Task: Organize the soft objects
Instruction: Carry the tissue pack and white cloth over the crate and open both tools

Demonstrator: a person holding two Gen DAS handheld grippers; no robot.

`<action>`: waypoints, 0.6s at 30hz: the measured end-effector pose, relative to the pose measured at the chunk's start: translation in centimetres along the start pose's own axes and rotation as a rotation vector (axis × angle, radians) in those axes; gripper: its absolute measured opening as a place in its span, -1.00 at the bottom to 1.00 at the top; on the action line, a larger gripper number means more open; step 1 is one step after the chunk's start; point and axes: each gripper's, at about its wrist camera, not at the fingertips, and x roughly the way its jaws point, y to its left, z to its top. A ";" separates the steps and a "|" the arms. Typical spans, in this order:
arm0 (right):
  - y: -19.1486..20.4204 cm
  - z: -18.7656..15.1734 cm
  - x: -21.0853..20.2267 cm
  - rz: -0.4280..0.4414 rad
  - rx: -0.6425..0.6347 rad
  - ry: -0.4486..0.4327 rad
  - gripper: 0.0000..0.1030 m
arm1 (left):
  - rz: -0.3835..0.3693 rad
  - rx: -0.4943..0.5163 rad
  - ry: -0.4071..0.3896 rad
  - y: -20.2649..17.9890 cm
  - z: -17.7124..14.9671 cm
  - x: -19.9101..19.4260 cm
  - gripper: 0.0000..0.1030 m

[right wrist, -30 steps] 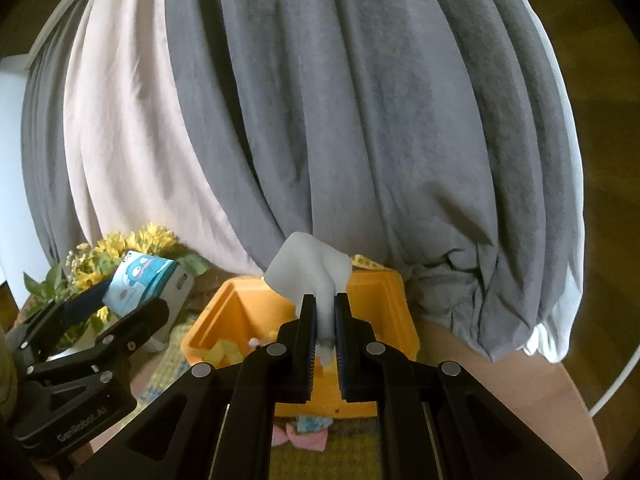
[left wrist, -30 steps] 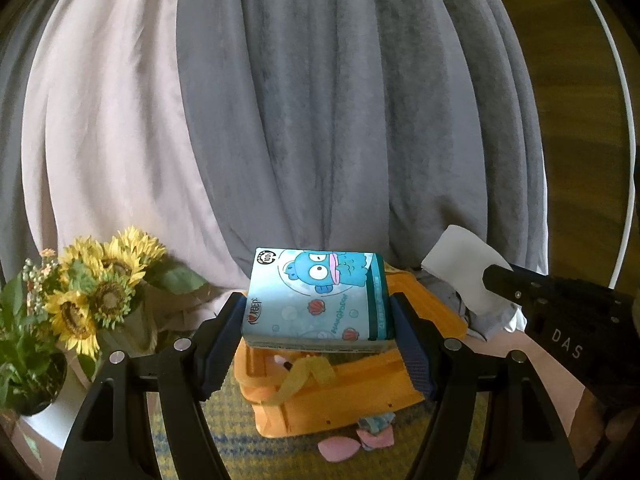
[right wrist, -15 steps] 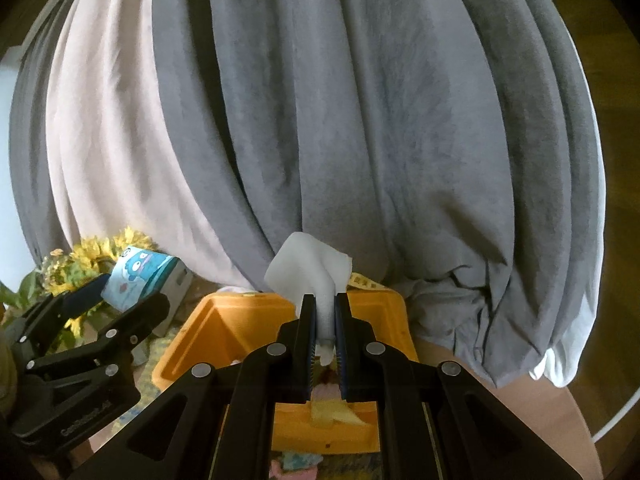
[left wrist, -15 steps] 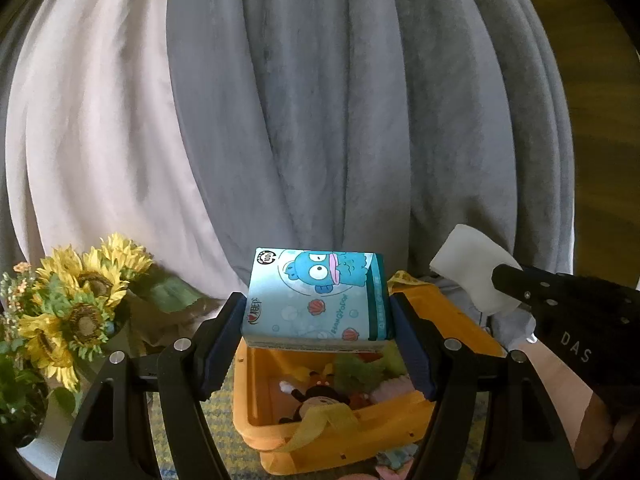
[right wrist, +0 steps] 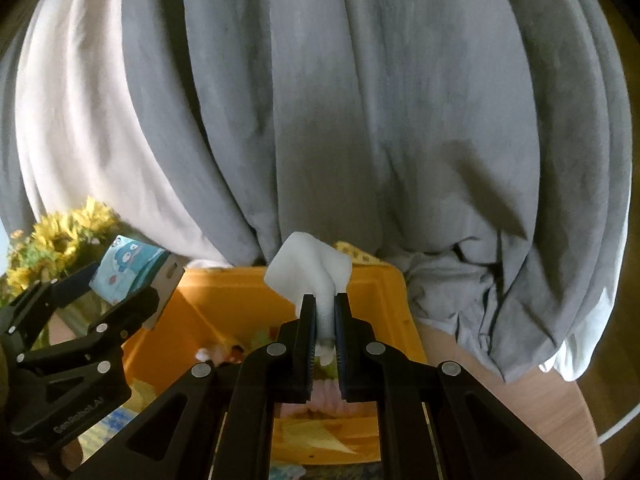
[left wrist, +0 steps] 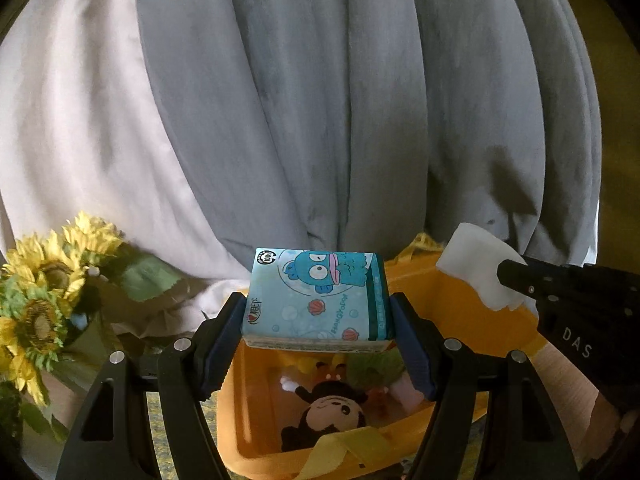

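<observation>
Left claw (left wrist: 318,338): clamped on blue tissue pack (left wrist: 318,300), above orange bin (left wrist: 460,320).
Right claw (right wrist: 323,320): pinched tight on white tissue (right wrist: 310,270), over same bin.
Bin contents: plush toy (left wrist: 328,412).

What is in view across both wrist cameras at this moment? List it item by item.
tissue pack: one, blue with a cartoon print, clamped in the left gripper above the bin
white tissue: one, white, pinched in the right gripper above the bin
bin: one, orange, below both grippers
plush toys: several, mixed colours, inside the bin
sunflowers: one bunch, yellow, left of the bin
curtains: grey and pale, behind everything
left gripper: black, shut on the pack
right gripper: black, shut on the tissue
</observation>
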 end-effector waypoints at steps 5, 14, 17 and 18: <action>0.0 -0.6 1.9 -0.014 -0.011 0.050 -0.81 | -0.022 0.013 0.066 -0.1 -0.6 2.3 0.38; -0.7 -1.9 4.9 -0.019 -0.007 0.147 -0.81 | -0.053 0.051 0.179 -0.8 -1.5 5.3 0.38; -0.9 -2.3 5.7 -0.017 0.001 0.183 -0.81 | -0.061 0.060 0.204 -1.0 -1.8 5.9 0.39; -1.0 -2.4 5.9 -0.013 0.008 0.196 -0.81 | -0.064 0.062 0.211 -1.1 -1.8 6.1 0.39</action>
